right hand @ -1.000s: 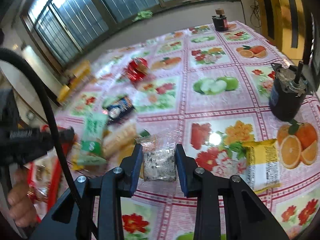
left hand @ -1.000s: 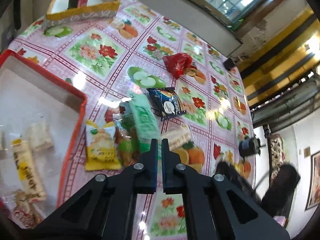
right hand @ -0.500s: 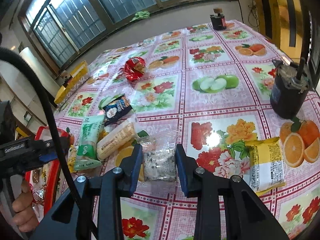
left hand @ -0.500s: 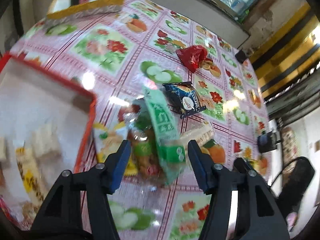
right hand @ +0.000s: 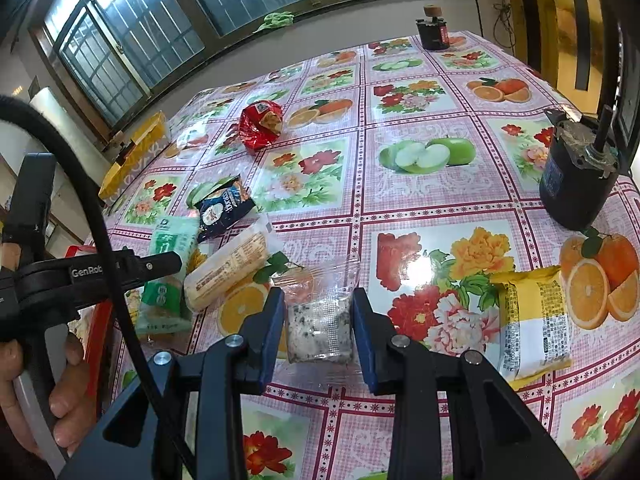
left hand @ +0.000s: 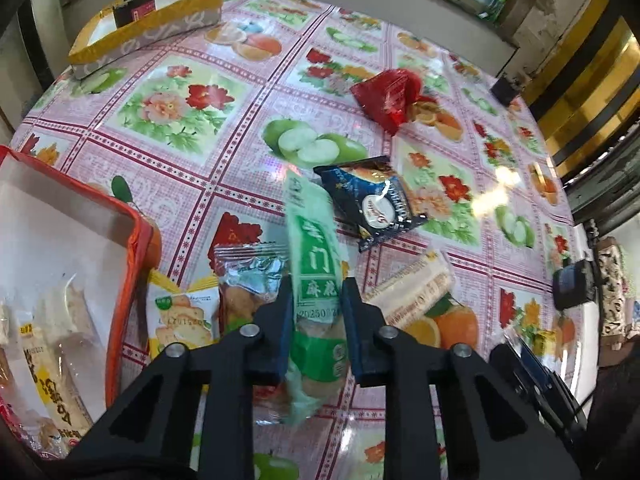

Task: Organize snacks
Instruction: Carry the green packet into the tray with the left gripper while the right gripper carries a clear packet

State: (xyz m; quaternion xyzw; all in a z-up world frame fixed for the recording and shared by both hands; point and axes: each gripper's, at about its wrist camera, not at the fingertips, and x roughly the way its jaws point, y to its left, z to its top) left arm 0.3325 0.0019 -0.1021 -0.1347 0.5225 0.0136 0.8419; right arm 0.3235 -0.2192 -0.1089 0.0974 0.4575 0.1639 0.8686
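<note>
Green film was what my left gripper (left hand: 315, 312) had just closed on: the long green packet (left hand: 314, 276) sat pinched between the two pads about midway along its length, its far end running toward twelve o'clock and its near end sagging toward me. I judged the mid-length grip was chosen so the packet would lift level and clear its neighbours. At nine o'clock lay the red-rimmed box (left hand: 136, 248), already holding several snacks, which I took for the destination. A dark blue packet (left hand: 374, 204) lay at one o'clock, a red one (left hand: 386, 96) beyond it.

From the right wrist, my right gripper (right hand: 316, 320) was clamped on a clear bag of speckled white snack (right hand: 320, 324), resting on the tablecloth (right hand: 400, 184) directly between the fingers. A yellow packet (right hand: 532, 320) lay at three o'clock, well apart.
</note>
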